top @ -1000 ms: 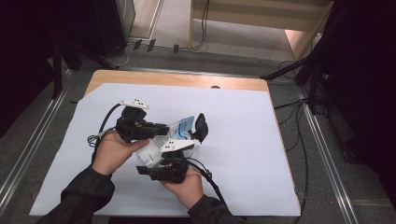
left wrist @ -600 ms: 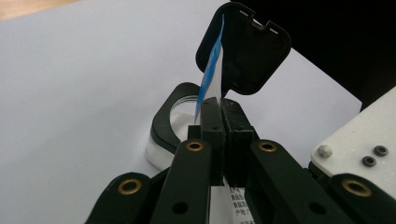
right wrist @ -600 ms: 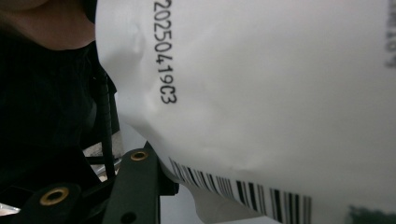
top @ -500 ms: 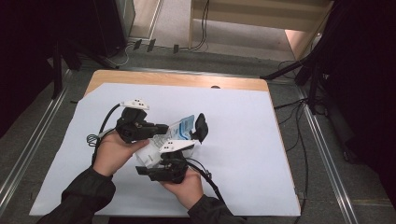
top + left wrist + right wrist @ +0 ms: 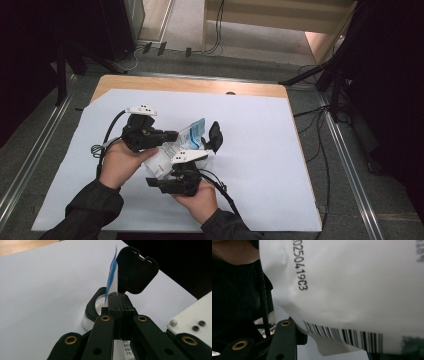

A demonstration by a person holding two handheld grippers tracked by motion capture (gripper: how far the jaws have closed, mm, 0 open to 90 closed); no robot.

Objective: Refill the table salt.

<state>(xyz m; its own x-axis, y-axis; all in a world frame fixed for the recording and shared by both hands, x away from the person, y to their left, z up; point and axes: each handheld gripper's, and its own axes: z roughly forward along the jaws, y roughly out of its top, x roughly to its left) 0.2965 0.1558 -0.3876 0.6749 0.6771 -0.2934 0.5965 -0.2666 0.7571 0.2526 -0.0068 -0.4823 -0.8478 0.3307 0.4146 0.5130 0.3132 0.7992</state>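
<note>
White and blue plastic, a small packet (image 5: 186, 142), is held up between the two grippers over the paper-covered table (image 5: 280, 165) in the high view: the left gripper (image 5: 172, 136) pinches its edge from the left, and the right gripper (image 5: 192, 167) carries the body from below. The hands sit where they were a second ago. In the left gripper view the jaws have just finished closing and now meet flat on the packet's blue-edged top strip (image 5: 111, 277); beyond stands a small jar (image 5: 96, 308) with its black flip lid (image 5: 136, 270) open. In the right gripper view the packet's barcoded white face (image 5: 352, 290) bulges between half-spread jaws, clamped. With both ends secured, tearing the top open looks ready to begin.
</note>
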